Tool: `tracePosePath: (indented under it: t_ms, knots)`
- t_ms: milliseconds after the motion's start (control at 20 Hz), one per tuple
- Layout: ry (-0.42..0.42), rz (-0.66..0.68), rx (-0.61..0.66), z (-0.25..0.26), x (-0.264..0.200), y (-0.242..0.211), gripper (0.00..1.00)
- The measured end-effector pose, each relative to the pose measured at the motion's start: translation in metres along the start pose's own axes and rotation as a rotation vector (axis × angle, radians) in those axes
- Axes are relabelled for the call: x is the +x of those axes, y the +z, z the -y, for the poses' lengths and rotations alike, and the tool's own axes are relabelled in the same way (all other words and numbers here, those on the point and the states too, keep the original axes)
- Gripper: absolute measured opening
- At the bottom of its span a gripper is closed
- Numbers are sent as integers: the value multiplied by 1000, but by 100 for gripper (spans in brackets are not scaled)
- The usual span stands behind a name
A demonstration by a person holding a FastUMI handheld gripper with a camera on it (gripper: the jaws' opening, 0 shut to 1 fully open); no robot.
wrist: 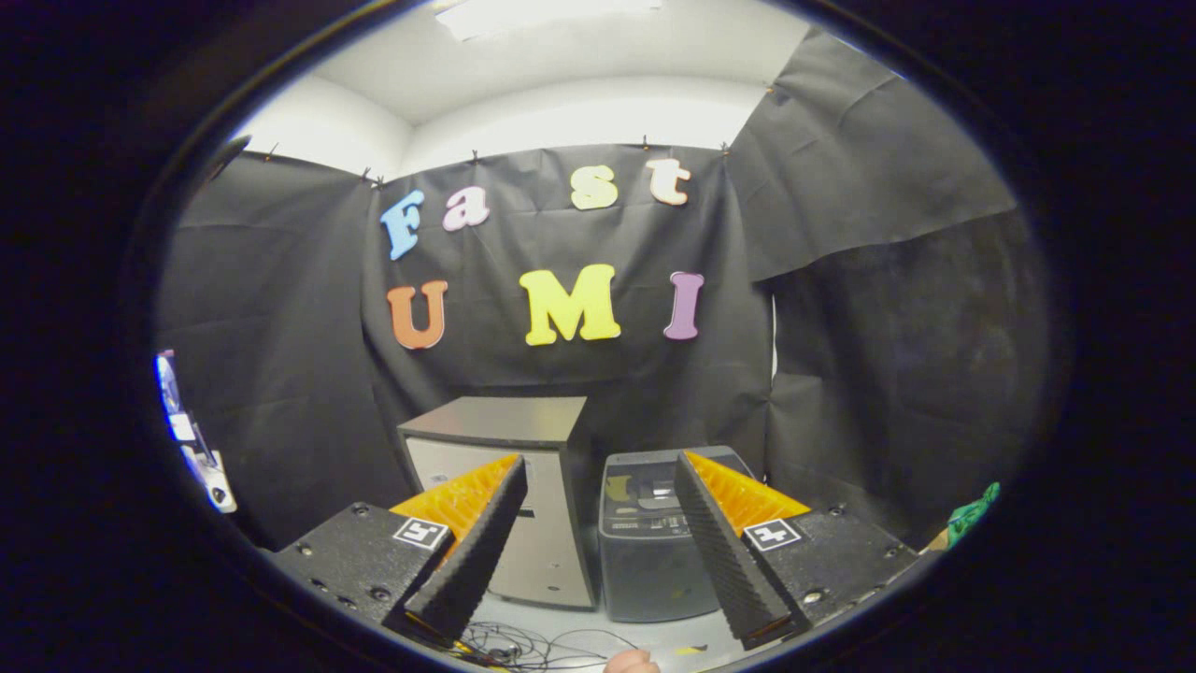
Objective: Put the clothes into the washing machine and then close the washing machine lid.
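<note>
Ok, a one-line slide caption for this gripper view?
Open gripper holding nothing, facing a dark washing machine beside a grey cabinet.

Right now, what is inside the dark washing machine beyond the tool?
The washing machine stands beyond the open tool, which holds nothing. Its top shows something yellowish and pale inside, too small to identify. The drum's depth is hidden. A pale cabinet stands beside it.
</note>
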State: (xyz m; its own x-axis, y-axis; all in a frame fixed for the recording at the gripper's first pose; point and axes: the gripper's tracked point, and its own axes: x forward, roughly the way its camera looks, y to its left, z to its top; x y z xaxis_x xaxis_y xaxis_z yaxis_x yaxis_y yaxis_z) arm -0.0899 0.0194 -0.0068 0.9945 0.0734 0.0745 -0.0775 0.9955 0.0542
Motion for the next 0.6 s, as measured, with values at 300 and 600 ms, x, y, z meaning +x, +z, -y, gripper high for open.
tracePosePath:
  t_ms: [300, 600]
  knots:
    - [-7, -15, -2, 1, -2, -6, 100]
    - [-14, -20, -1, -1, 0, -8, 100]
